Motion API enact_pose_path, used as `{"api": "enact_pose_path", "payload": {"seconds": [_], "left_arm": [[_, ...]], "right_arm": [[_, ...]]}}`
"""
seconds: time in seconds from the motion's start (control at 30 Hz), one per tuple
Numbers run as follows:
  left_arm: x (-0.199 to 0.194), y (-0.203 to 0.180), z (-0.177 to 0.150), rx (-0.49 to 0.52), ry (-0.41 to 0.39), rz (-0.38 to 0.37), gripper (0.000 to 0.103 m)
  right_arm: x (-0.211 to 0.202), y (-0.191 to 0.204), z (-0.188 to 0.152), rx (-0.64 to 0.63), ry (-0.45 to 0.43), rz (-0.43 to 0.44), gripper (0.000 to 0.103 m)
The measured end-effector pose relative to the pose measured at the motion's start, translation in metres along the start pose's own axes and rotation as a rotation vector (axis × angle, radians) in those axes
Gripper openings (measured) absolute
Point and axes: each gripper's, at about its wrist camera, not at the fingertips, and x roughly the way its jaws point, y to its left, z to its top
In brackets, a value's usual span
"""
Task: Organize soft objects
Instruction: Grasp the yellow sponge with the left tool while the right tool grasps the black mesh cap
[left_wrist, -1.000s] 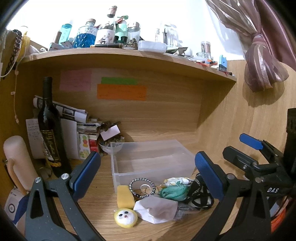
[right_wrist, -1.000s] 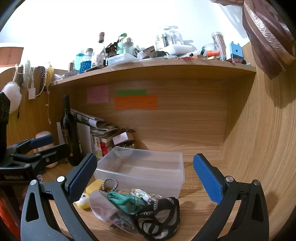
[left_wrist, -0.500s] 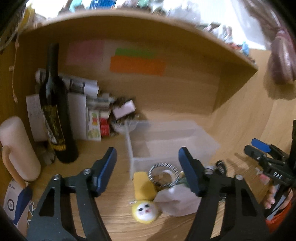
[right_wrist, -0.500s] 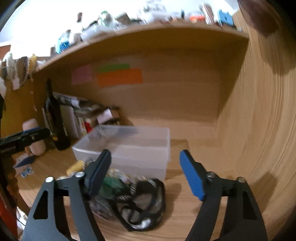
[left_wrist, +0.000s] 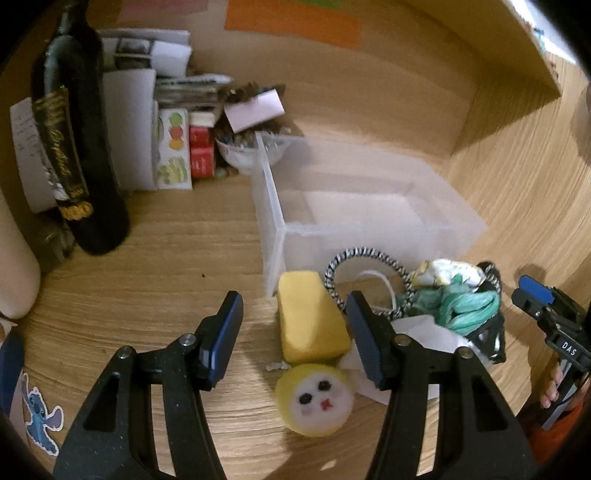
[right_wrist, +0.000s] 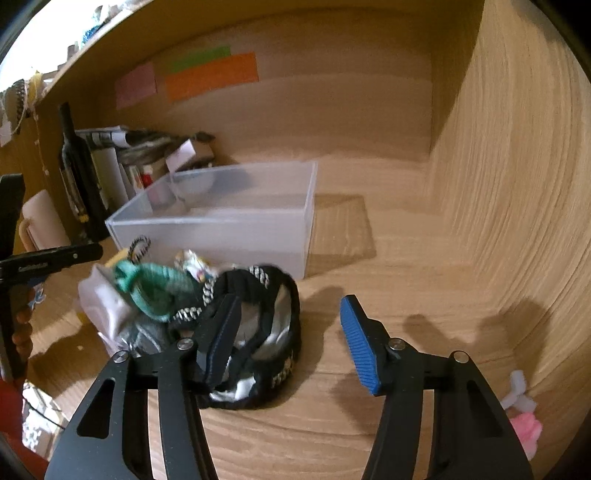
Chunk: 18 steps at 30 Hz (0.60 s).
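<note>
Fingers spread wide on my left hand-held gripper, which I tilt down over the worktop at lower centre, straddling the yellow sponge without touching it, with the yellow face toy just below. My right hand-held gripper also gapes, angled down at lower centre, its left finger over the black strappy garment. That soft pile, green cloth included, lies just before the clear plastic bin.
</note>
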Motion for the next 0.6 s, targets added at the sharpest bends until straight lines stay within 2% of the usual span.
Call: {"api": "enact_pose_path", "payload": {"seconds": [0.07,0.2,0.27,0.3,0.33,0.4,0.43,0.57,0.6], "left_arm": [[0.009,-0.003,-0.002,0.019,0.023,0.005,0.06],[0.021,-0.003,-0.005,0.018,0.053,0.01,0.071],[0.025,0.0,-0.004,0.0,0.063,-0.001,0.071],[0.026,0.001,-0.005,-0.009,0.064,-0.009,0.071],[0.028,0.003,-0.005,-0.021,0.072,-0.018,0.071],[0.03,0.007,-0.005,-0.04,0.086,-0.037,0.071],[0.031,0.009,-0.005,-0.045,0.091,-0.045,0.071],[0.03,0.015,-0.005,-0.057,0.095,-0.052,0.068],[0.028,0.017,-0.005,-0.058,0.093,-0.05,0.065]], "right_arm": [[0.006,0.0,-0.002,0.002,0.026,0.021,0.049],[0.017,0.004,0.0,-0.007,0.054,0.058,0.049],[0.022,0.007,0.003,-0.011,0.072,0.08,0.049],[0.026,0.009,0.004,-0.017,0.085,0.089,0.055],[0.03,0.011,0.005,-0.03,0.103,0.099,0.065],[0.037,0.014,0.005,-0.048,0.12,0.093,0.076],[0.04,0.015,0.005,-0.055,0.129,0.093,0.077],[0.053,0.019,0.002,-0.092,0.181,0.09,0.076],[0.053,0.021,0.001,-0.106,0.186,0.085,0.065]]}}
